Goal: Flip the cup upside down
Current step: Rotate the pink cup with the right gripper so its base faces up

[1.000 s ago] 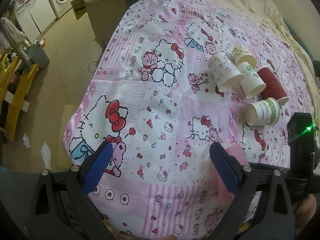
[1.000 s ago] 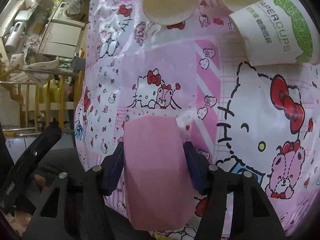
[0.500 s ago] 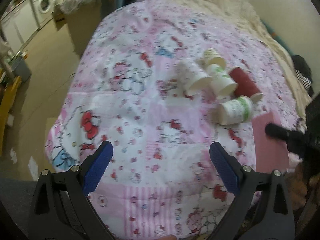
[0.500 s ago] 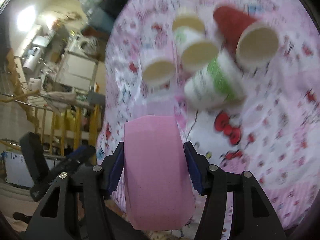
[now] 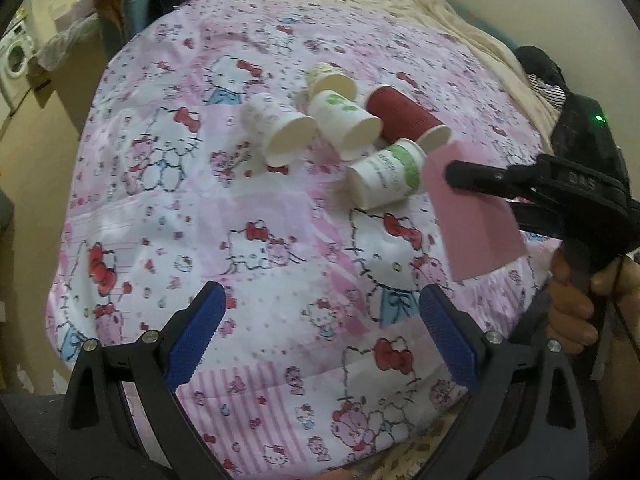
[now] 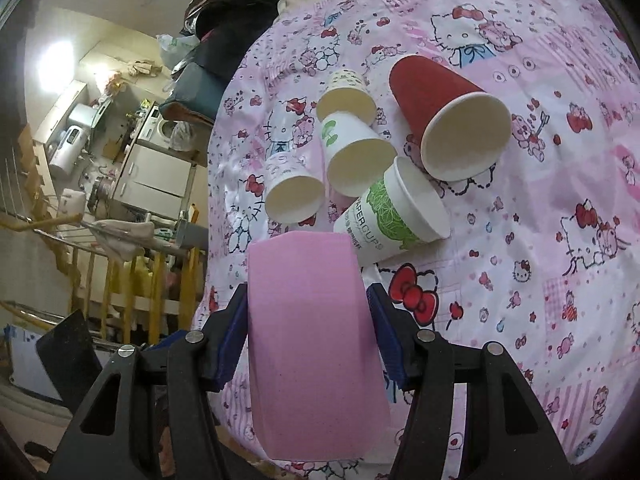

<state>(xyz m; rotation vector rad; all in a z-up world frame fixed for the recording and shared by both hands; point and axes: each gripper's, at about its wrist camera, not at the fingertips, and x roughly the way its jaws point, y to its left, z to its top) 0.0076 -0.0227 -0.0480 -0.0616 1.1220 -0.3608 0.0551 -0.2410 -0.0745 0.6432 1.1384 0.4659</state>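
My right gripper [image 6: 307,334] is shut on a pink cup [image 6: 312,344], held in the air above the bed; it also shows in the left wrist view [image 5: 472,216], lying roughly level. My left gripper [image 5: 320,336] is open and empty over the near part of the bedspread. Several paper cups lie on their sides in a cluster: a red cup [image 5: 404,118] [image 6: 440,108], a green-banded white cup [image 5: 386,178] [image 6: 394,216], a green-spotted cup [image 5: 344,120] [image 6: 352,152], a plain patterned white cup [image 5: 280,132] [image 6: 292,188] and a small dotted cup [image 5: 330,78] [image 6: 346,94].
The cups lie on a pink cartoon-cat bedspread [image 5: 240,208] [image 6: 540,240]. A cream blanket [image 5: 400,0] covers the far part of the bed. The floor, a washing machine [image 5: 16,58] and cabinets [image 6: 156,176] lie past the bed's left edge.
My right gripper has lifted the pink cup up off the bedspread and back from the cluster. My left gripper has risen and turned toward the cups.
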